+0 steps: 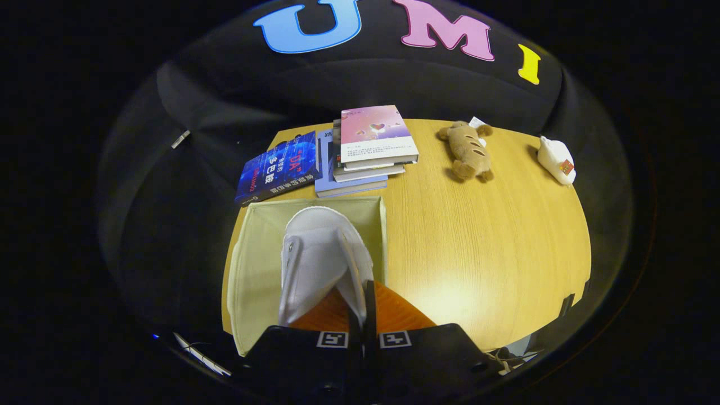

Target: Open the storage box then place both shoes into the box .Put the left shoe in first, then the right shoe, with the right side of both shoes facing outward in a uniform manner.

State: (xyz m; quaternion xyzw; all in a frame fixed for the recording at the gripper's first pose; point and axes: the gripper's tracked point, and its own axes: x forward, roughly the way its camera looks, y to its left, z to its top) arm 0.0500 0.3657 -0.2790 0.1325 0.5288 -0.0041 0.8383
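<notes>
While the tool (360,306) hung over the open storage box (253,270), its two black fingers (353,320) stood almost together, pinched on the thin collar edge of a white shoe (320,253). That shoe hung toe-down from the fingers into the box's mouth, its toe pointing away from the tool and its eyeleted flap turned to the left. The pale green fabric walls of the box showed on the left and far sides of the shoe, and a narrow strip of wall on its right. I could not tell whether the shoe touched the bottom of the box. An orange surface (394,312) lay just under the fingers, at the near edge of the box.

Taking the box as the landmark and going left to right: beyond its far left corner a dark blue book (278,167) lay flat on the wooden bench (484,247). Just beyond the box's far wall stood a stack of books (360,163) with a pink cover (374,128) on top. Farther right and well apart from the box lay a brown plush toy (468,149), and beyond that, near the bench's right edge, a small white object (556,160) with a coloured label.
</notes>
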